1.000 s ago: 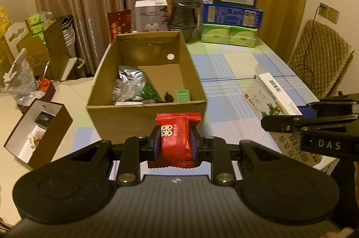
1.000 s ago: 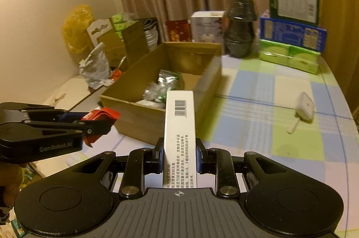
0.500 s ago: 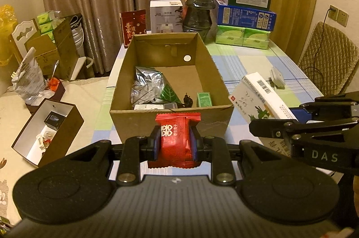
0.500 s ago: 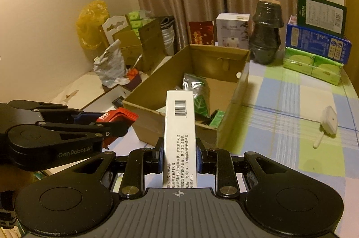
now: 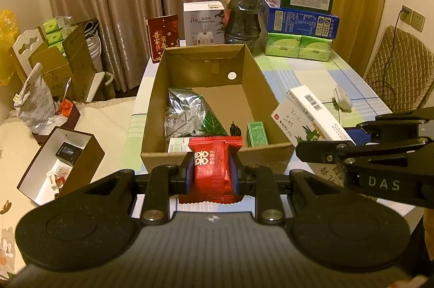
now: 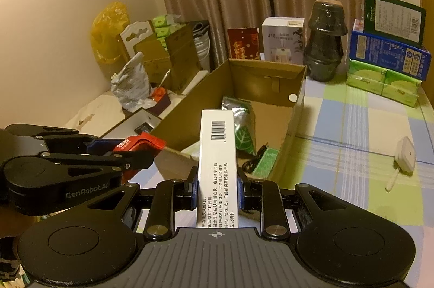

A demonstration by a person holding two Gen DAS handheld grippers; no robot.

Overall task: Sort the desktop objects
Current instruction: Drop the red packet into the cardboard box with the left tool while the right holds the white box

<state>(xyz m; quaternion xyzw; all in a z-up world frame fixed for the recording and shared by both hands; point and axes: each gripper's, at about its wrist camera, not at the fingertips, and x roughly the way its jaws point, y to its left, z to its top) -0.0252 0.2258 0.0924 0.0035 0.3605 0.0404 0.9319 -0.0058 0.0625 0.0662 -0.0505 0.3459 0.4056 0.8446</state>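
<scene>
Above the near edge of the cardboard box (image 5: 217, 87), both tools are loaded and neither item has been released. The left tool (image 5: 213, 174) is clamped on a red snack packet (image 5: 214, 168); its jaws stand narrowly apart, pressing the packet from both sides, and the packet sits just short of the near wall of the box. The right tool (image 6: 217, 182) is clamped on a long white medicine box (image 6: 217, 160), gripped near its lower end, with the barcode end projecting forward over the near right corner of the cardboard box.

Progress, as judged from the contents:
- Already inside the cardboard box: a silver foil bag (image 5: 184, 111) with a green leaf mark, a small green carton (image 5: 257, 134), a small dark object (image 5: 235, 128) that cannot be identified, and a pale flat item against the near wall.
- In transit: the red snack packet and the white medicine box.
- Left on the checked desk (image 6: 352, 130): a small white device (image 6: 404, 152) with a short tail, lying well apart from the cardboard box on the right side.

Stacked cartons and a dark jar at the far end of the desk appear to be background storage; whether they belong to the sorting job cannot be told.

Estimated status: past the midpoint. Remaining steps are likely two releases into the cardboard box, followed by retrieval of the small white device.
</scene>
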